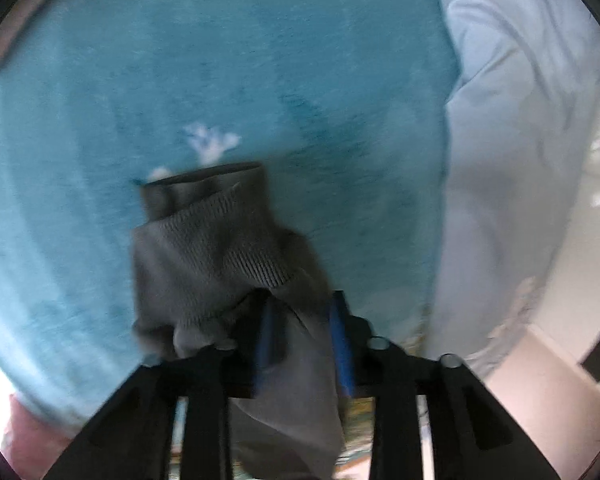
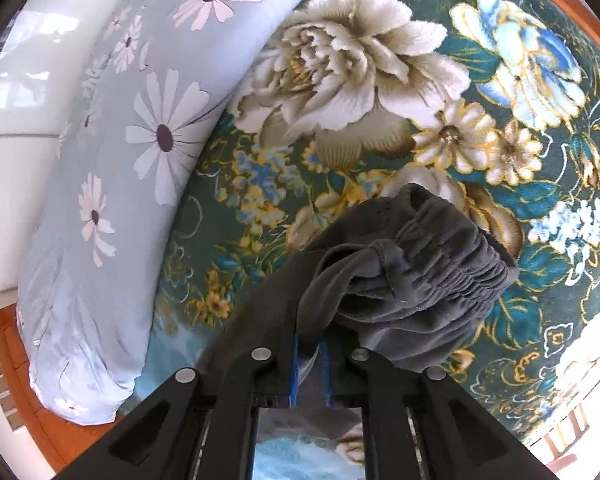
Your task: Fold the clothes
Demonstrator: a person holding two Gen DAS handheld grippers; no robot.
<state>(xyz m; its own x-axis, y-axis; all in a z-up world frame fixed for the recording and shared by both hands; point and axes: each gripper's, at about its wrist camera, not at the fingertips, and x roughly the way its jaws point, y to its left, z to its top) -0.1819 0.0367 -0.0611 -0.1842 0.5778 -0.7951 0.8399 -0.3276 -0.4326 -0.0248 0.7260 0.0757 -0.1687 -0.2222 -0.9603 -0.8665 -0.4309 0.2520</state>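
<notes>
In the left wrist view, a grey garment [image 1: 220, 256] is seen hanging over a teal blanket [image 1: 260, 60], with its ribbed cuff bunched in front of the left gripper [image 1: 304, 340]. The blue pads [image 1: 342, 344] stand apart, with grey cloth lying between them; whether the cloth is pressed by them cannot be told. A pale blue quilt [image 1: 512, 128] is seen along the right edge of the blanket, with a pale floor [image 1: 596, 184] beyond it. The view is blurred.

In the right wrist view, a pale blue pillow with a daisy print [image 2: 112, 184] lies along the left edge of the bed. A dark green flowered bedspread [image 2: 380, 80] covers the bed to its right. The gathered waistband [image 2: 432, 264] of the grey garment is held up above the bedspread, near the middle of the bed. The right gripper [image 2: 310, 364] is clenched on a fold of the grey cloth, its blue pads nearly together. Wooden frame [image 2: 24, 368] is visible at the lower left corner.
</notes>
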